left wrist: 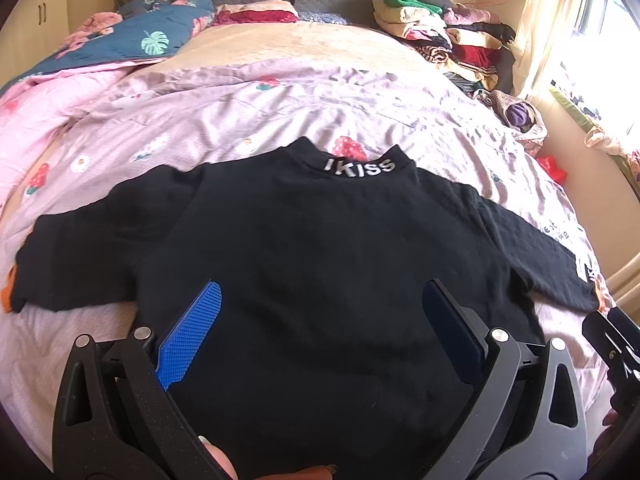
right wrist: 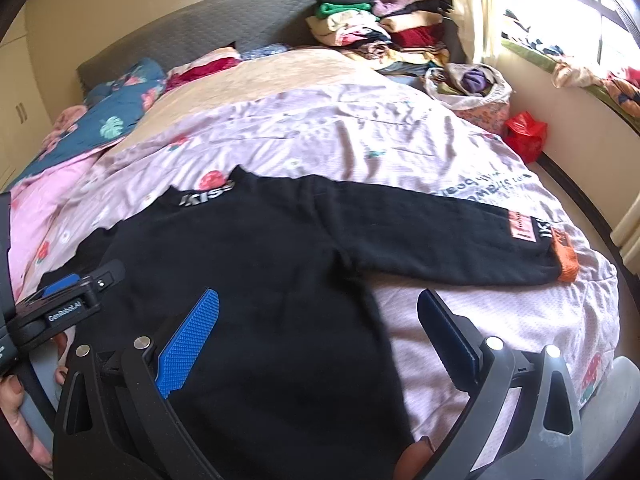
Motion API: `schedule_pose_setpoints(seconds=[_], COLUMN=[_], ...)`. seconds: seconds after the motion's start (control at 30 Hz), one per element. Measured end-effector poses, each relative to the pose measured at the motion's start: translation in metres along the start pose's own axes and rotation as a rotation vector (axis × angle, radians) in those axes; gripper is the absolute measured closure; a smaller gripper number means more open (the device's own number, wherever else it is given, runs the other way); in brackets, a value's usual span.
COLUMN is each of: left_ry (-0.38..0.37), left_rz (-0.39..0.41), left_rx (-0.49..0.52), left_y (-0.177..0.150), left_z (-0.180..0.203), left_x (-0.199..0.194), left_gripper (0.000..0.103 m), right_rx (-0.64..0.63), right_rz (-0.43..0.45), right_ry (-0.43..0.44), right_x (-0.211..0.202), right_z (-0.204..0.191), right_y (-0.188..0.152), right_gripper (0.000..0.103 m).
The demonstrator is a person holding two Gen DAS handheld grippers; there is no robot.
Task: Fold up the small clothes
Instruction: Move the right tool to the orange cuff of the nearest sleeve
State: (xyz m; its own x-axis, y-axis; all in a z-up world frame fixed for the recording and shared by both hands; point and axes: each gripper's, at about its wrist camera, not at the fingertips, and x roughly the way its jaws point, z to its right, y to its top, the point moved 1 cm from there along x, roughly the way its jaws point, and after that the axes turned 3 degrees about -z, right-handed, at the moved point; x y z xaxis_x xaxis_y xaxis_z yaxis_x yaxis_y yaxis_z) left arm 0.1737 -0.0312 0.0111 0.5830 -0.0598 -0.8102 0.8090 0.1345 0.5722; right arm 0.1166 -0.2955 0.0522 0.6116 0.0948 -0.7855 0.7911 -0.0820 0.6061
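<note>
On the bed (left wrist: 280, 92), both hand-held grippers (left wrist: 320, 328) (right wrist: 316, 332) gape apart above the flat black sweater (left wrist: 304, 248).

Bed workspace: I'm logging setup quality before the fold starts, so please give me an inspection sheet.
Surface: pink floral quilt, wrinkled.
Job's things: black sweater spread flat, sleeves out, collar away from the cameras, unfolded.
Clutter: clothes pile at headboard corner; red bag beside bed.
Grippers: left hand-held gripper open above sweater body; right hand-held gripper open over sweater's right edge.
Cables: nothing seen.
Surroundings: sunlit window, grey headboard.
</note>
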Motion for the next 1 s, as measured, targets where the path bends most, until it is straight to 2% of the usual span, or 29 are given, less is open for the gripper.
schedule_pose_setpoints(seconds=[0.53,1.0], left_ry=[0.004,-0.014], left_rz=[-0.042,-0.101], left_rx=[0.053,0.115], left_y=[0.026,0.027], left_z=[0.047,0.079], left_x=[0.044,0.085], left_gripper=[0.008,0.008], right_rx=[0.218,0.442], right_rz=[-0.014,-0.068], right_ry=[-0.124,-0.190], right_x=[0.031,0.061], right_z=[0.114,0.207], right_y=[0.024,0.011], right_gripper=[0.004,0.004])
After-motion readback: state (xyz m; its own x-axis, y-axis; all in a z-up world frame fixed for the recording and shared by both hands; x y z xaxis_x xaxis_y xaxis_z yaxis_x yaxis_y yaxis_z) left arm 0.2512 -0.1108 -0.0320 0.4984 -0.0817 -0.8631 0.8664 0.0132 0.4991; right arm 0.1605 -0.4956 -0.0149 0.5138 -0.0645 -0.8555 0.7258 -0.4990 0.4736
